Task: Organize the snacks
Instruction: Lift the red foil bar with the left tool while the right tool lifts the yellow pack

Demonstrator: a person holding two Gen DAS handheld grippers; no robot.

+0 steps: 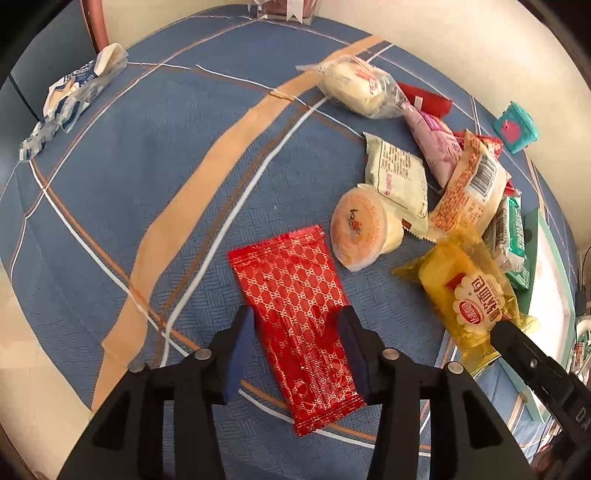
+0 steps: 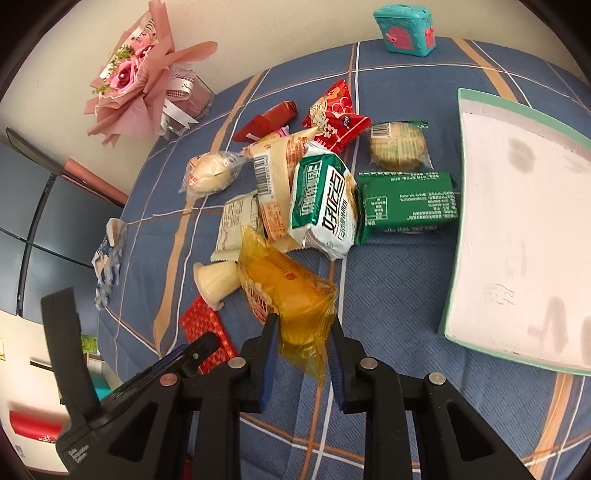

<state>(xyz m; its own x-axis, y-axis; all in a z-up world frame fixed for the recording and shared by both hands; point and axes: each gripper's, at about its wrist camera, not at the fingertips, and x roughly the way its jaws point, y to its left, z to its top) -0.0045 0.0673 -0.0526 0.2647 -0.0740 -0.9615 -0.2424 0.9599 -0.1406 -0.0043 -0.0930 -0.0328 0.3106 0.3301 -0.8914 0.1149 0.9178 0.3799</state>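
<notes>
Red packet (image 1: 295, 325) flat between left gripper's (image 1: 295, 332) parted pads.

A desk (image 1: 110, 184) draped in a blue cloth with tan and white stripes carries a red patterned packet (image 1: 295, 314), a yellow cake packet (image 2: 288, 291), a heap of mixed snack packets (image 2: 317, 192), a pale tray with a green rim (image 2: 517, 229), a teal box (image 2: 404, 27), a pink bouquet (image 2: 136, 74) and a crumpled blue-white wrapper (image 1: 70, 96).
</notes>
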